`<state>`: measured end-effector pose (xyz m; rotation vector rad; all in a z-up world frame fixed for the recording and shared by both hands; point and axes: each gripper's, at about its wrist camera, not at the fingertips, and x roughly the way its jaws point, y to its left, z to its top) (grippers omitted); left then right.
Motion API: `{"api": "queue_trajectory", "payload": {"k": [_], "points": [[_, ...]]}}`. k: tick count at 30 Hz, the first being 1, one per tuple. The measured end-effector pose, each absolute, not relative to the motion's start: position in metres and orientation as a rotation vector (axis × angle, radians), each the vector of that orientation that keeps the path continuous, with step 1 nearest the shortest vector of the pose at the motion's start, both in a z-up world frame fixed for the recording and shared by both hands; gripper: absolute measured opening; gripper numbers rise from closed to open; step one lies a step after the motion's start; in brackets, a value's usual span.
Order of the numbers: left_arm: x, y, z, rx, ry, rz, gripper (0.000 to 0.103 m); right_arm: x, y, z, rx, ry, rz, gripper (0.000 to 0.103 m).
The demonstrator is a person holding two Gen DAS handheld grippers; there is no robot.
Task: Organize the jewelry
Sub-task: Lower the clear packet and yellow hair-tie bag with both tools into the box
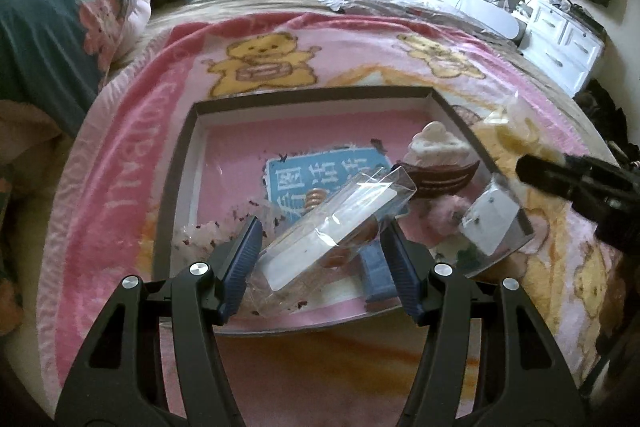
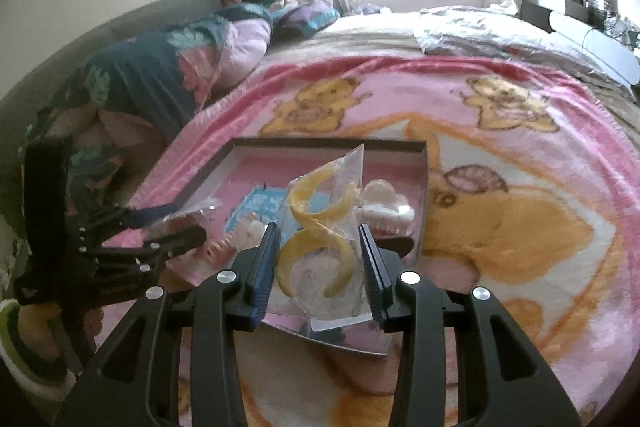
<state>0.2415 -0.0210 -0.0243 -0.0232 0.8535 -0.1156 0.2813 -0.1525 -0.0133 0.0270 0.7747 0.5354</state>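
Clear plastic everywhere: left gripper (image 1: 318, 247) clamped on a transparent box (image 1: 340, 219) with something copper-coloured inside, long axis running diagonally from low left to upper right between the blue pads (image 1: 240, 259). Right gripper (image 2: 318, 267) closed partway on a clear bag of yellow hoop earrings (image 2: 320, 247), bag hanging upright, hoops stacked one above the other between the fingers.

Both loads held over the near end of the shallow tray (image 1: 312, 95) on the pink bear blanket (image 1: 132, 131) covering the bed. Already lying in the tray: a white hair claw (image 2: 386, 211), a blue card (image 1: 320, 171), a small white box (image 1: 490, 223) and a dark brown clip (image 1: 444, 179).

Deciding relation, as a judgement: open pink tray floor straight ahead and below the left gripper, toward the far left corner, so nearer for that hand; right-hand side crowded by the claw, leaving the bag less room to land flat.
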Motion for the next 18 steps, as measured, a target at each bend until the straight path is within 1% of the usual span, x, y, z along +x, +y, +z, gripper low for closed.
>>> {"api": "queue_trajectory", "payload": {"k": [6, 8, 13, 14, 16, 18], "points": [[0.247, -0.016, -0.038, -0.032, 0.881, -0.106, 0.054, 0.291, -0.142, -0.041, 0.014, 0.841, 0.532, 0.038], [0.247, -0.015, -0.042, -0.032, 0.888, -0.105, 0.054, 0.292, -0.141, -0.045, 0.018, 0.855, 0.528, 0.04], [0.245, -0.014, -0.045, -0.033, 0.894, -0.099, 0.054, 0.291, -0.14, -0.049, 0.023, 0.863, 0.526, 0.04], [0.245, -0.014, -0.045, -0.035, 0.894, -0.101, 0.054, 0.291, -0.14, -0.049, 0.026, 0.863, 0.529, 0.041], [0.245, -0.013, -0.045, -0.032, 0.897, -0.098, 0.054, 0.289, -0.141, -0.048, 0.038, 0.861, 0.528, 0.051], [0.245, -0.013, -0.045, -0.032, 0.898, -0.095, 0.055, 0.287, -0.143, -0.046, 0.046, 0.853, 0.53, 0.055]]}}
